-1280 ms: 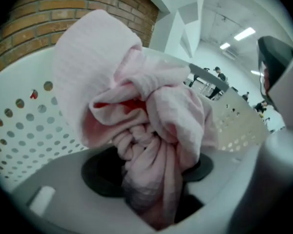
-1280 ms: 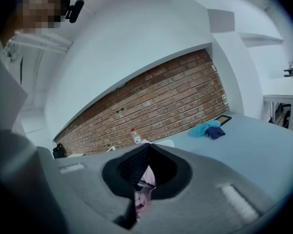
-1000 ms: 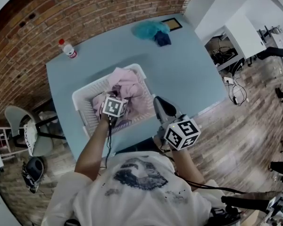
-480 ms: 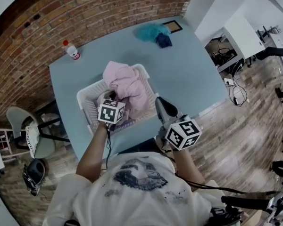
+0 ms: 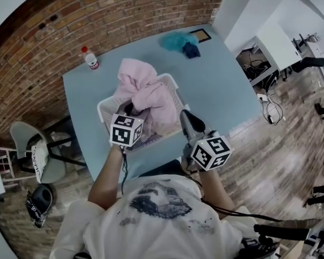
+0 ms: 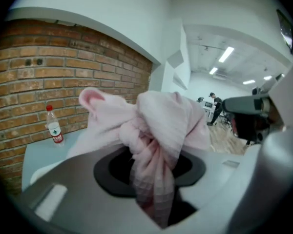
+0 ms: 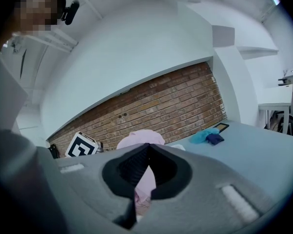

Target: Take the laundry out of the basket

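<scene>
Across the pale blue tabletop (image 5: 221, 90), set against the brick wall (image 5: 97, 15), the job looks to me partly done. The white slatted plastic basket (image 5: 103, 108) sits at the person's near edge. Out of it rises a bulky pink waffle-weave garment (image 5: 143, 88), bunched and hoisted above the rim, with its lower folds draping back down into the basket. So it is lifted, but not yet clear of the basket and not set down anywhere. Underneath, at the near side, I can see a darker fold of fabric. I cannot tell whether that is a second piece or part of the same one.

The left gripper (image 6: 154, 189) is doing the work. Its jaws have just been closing, and they are pinched on a twisted rope of the pink garment, which fills the gap between them and billows out above. The right gripper (image 7: 147, 155) hangs just beside the basket's right side with its jaws pressed together on nothing; the pink shows only beyond them.

Well apart, at the far corner of the table, a crumpled teal cloth (image 5: 177, 39) lies touching a smaller navy cloth (image 5: 191, 50). My guess is that these are laundry already out of the basket. A clear plastic bottle with a red cap (image 5: 90, 59) stands near the wall, apart from everything.

What remains, I'd judge, is to carry the pink piece clear, lay it on the table, then check the basket for anything left.
</scene>
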Action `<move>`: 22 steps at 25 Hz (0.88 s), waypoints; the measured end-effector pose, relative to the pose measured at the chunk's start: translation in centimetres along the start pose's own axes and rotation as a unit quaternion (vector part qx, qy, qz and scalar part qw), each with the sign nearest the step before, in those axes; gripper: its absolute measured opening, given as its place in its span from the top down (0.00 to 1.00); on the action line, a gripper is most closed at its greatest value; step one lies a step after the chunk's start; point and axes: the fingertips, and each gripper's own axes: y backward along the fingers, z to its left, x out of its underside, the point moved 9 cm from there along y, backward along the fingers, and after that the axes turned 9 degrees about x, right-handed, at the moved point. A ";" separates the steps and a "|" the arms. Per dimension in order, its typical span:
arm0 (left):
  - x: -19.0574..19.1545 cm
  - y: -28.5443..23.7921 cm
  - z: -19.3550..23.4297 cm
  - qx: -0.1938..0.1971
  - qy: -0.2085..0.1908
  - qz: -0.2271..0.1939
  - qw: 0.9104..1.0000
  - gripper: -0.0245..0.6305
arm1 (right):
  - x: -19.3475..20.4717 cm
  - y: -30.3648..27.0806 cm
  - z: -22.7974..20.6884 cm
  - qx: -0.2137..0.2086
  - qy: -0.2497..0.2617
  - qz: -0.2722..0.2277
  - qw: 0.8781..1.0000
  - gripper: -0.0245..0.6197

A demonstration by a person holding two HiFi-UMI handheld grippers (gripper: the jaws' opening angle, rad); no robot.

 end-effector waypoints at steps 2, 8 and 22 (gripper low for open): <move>-0.4 1.1 0.0 -0.003 0.000 -0.012 1.000 0.71 | -0.1 0.2 0.8 0.000 0.003 -0.007 1.000 0.97; -1.5 4.4 -0.6 -0.005 -0.008 -0.048 0.999 0.71 | -0.4 1.0 3.0 -0.003 0.009 -0.025 1.000 0.97; -5.4 10.2 -3.5 -0.009 -0.054 -0.130 0.990 0.71 | -3.1 2.6 5.1 0.005 0.056 -0.071 0.996 0.97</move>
